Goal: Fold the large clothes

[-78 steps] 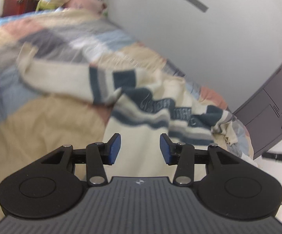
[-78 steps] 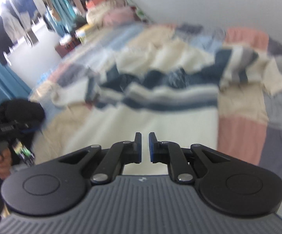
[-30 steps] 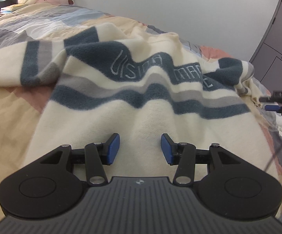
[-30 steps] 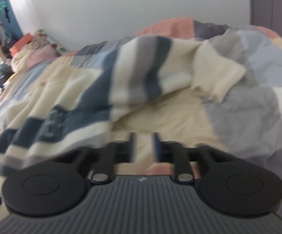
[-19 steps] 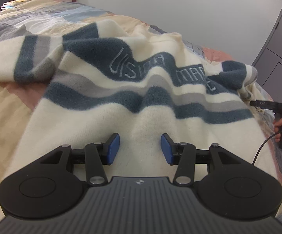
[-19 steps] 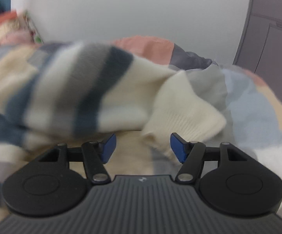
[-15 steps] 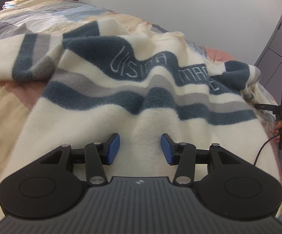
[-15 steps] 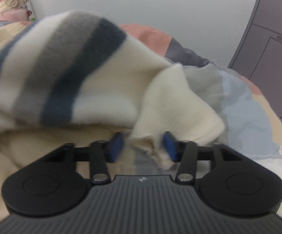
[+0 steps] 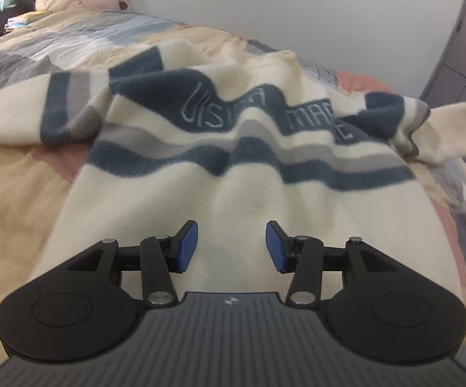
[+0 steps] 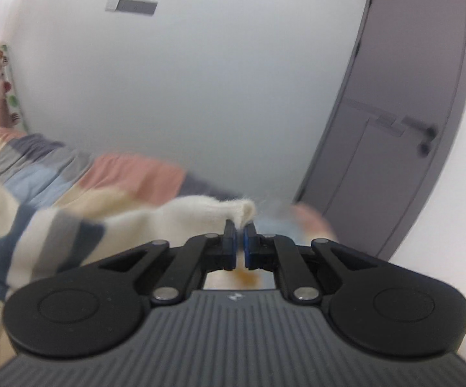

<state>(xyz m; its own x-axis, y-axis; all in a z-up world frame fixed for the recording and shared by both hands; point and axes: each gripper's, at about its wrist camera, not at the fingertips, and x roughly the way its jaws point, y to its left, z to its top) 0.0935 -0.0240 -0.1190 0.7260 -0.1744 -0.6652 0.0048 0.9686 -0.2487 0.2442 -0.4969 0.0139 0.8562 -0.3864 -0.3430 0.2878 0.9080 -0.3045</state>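
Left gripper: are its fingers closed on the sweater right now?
No. The left gripper has its blue fingers spread apart above the cream sweater, with nothing pinched between them.

I count one sweater [image 9: 239,148], one bed [image 9: 16,174], one door [image 10: 394,113], and two grippers: left [image 9: 231,246], right [image 10: 239,242].

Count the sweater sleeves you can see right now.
2. One sleeve lies spread on the bed at the sweater's left; the other sleeve's cuff is pinched in the right gripper, lifted at the right.
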